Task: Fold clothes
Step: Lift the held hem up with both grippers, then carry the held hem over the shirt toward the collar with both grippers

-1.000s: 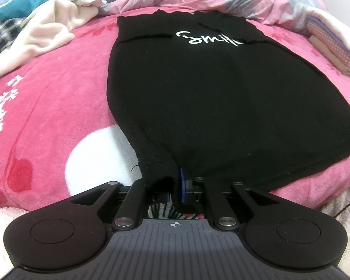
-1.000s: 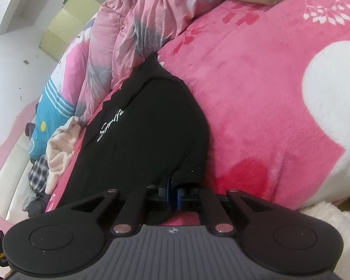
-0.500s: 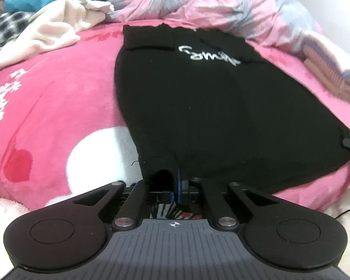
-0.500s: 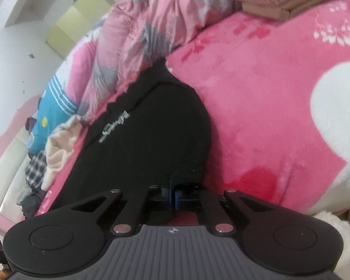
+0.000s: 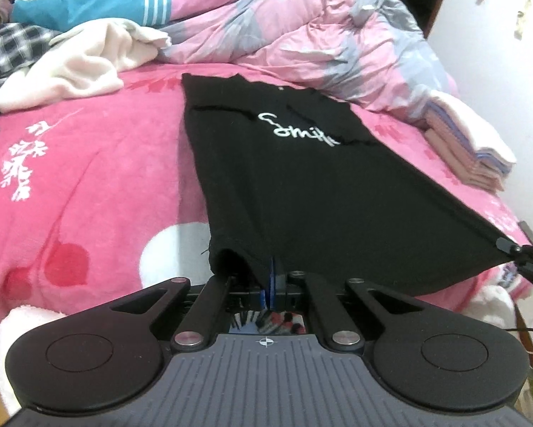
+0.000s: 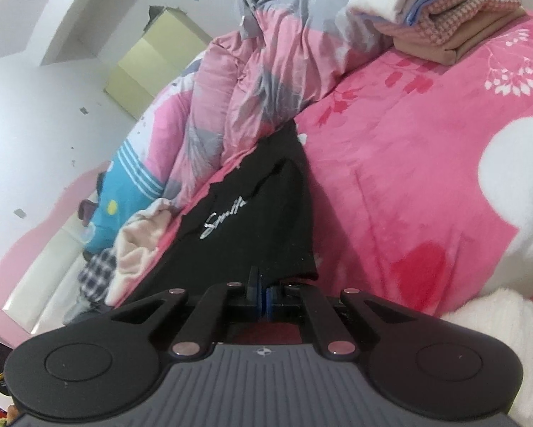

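Black shirt (image 5: 302, 192) lies on the pink bed (image 5: 88, 178), its near hem pinched at the left corner by the left gripper (image 5: 270, 281) and at the right by the right gripper (image 6: 263, 293); uneven lifting could slip a corner or skew the fold.

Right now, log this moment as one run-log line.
step: fold lift | left claw: shut on black shirt hem corner | right claw: shut on opposite corner | hem raised off pink blanket
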{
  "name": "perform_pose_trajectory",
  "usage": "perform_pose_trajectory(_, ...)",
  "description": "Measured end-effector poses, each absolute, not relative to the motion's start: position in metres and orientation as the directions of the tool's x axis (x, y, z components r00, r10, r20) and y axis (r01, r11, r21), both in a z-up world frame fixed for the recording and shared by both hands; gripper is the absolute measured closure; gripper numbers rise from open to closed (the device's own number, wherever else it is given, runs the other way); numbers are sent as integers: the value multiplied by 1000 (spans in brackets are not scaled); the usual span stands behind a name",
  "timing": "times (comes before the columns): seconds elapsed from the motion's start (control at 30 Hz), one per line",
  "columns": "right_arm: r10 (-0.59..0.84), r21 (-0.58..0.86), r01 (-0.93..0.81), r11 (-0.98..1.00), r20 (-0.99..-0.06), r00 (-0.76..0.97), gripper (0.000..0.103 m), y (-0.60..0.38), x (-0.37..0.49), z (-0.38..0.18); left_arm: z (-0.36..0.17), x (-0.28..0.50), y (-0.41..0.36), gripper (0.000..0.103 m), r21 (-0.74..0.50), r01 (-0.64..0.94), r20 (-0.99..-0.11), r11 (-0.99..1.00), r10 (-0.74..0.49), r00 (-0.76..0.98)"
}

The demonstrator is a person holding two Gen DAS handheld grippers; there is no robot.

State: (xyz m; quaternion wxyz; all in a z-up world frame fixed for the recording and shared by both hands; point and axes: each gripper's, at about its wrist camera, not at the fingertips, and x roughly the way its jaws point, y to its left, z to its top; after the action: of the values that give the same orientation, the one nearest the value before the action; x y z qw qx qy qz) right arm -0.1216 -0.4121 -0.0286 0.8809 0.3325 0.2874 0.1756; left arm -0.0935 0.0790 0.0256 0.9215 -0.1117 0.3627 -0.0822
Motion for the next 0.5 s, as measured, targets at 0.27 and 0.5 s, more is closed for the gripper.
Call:
perform_pose_trajectory(0.27, 520, 688, -129, 714, -398, 755, 102, -413, -173, -18, 36, -131, 95, 103, -337, 115, -630, 935, -315, 710)
perform_pose_trajectory(0.5, 525, 687, -110, 719, -433, 733, 102, -408, -226, -1, 39, -174, 110, 103, -433, 85, -625, 897, -368, 688)
